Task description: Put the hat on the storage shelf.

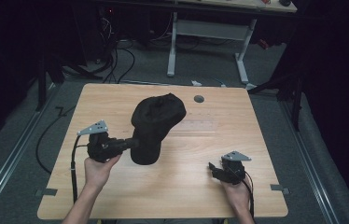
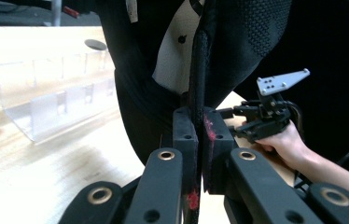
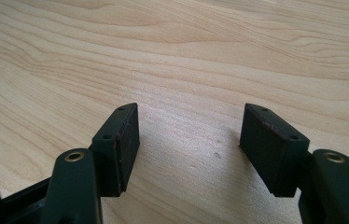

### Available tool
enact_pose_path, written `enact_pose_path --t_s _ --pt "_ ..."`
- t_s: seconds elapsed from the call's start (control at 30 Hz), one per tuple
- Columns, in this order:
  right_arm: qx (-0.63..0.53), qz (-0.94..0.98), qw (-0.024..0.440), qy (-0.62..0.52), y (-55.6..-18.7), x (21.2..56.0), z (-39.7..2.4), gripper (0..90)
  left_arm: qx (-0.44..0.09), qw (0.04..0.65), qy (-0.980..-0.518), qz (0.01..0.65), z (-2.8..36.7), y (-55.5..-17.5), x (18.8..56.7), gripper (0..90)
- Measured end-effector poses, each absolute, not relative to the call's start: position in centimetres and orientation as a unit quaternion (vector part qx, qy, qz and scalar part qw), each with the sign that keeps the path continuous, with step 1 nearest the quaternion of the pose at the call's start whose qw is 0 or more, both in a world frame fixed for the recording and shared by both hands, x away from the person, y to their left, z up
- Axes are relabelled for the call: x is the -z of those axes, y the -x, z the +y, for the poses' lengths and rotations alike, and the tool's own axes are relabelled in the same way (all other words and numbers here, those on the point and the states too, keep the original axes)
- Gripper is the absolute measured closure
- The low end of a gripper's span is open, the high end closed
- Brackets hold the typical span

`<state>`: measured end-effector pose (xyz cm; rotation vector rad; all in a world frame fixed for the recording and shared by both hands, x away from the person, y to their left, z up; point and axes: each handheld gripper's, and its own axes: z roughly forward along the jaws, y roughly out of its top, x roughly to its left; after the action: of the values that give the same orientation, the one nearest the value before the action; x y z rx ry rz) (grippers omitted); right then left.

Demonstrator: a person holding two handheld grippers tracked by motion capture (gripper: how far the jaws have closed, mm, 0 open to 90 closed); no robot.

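Note:
A black fabric cap (image 1: pixel 156 123) is lifted over the middle of the wooden table (image 1: pixel 200 196). My left gripper (image 1: pixel 133 143) is shut on its lower edge from the left. In the left gripper view the jaws (image 2: pixel 199 135) pinch a thin black band of the cap (image 2: pixel 256 37), whose white inner lining shows above. My right gripper (image 1: pixel 212 168) sits low near the table's front right corner, apart from the cap. Its jaws (image 3: pixel 191 140) stand open over bare wood with nothing between them. The left gripper view also catches the right gripper (image 2: pixel 238 119), in a hand beyond the cap.
A clear plastic tray (image 2: pixel 56 102) with dividers lies on the table behind the cap, faint in the high view (image 1: pixel 196 126). A grey round cable port (image 1: pixel 198 99) sits near the far edge. Beyond the table stand a white-legged desk (image 1: pixel 210 42) and floor cables.

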<state>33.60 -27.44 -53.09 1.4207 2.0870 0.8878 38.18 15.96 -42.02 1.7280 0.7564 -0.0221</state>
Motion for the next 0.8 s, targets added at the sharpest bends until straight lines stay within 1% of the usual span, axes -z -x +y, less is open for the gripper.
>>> enact_pose_path --t_s 0.4,0.8 --pt "-0.321 0.760 0.232 -0.516 -33.6 53.1 -27.5 37.5 -0.017 0.591 -0.734 0.332 15.8 -40.4 40.6 86.3" --pt "-0.321 0.760 0.232 -0.516 -33.6 53.1 -27.5 37.5 -0.047 0.606 -0.717 0.341 15.5 -42.4 38.9 86.3"
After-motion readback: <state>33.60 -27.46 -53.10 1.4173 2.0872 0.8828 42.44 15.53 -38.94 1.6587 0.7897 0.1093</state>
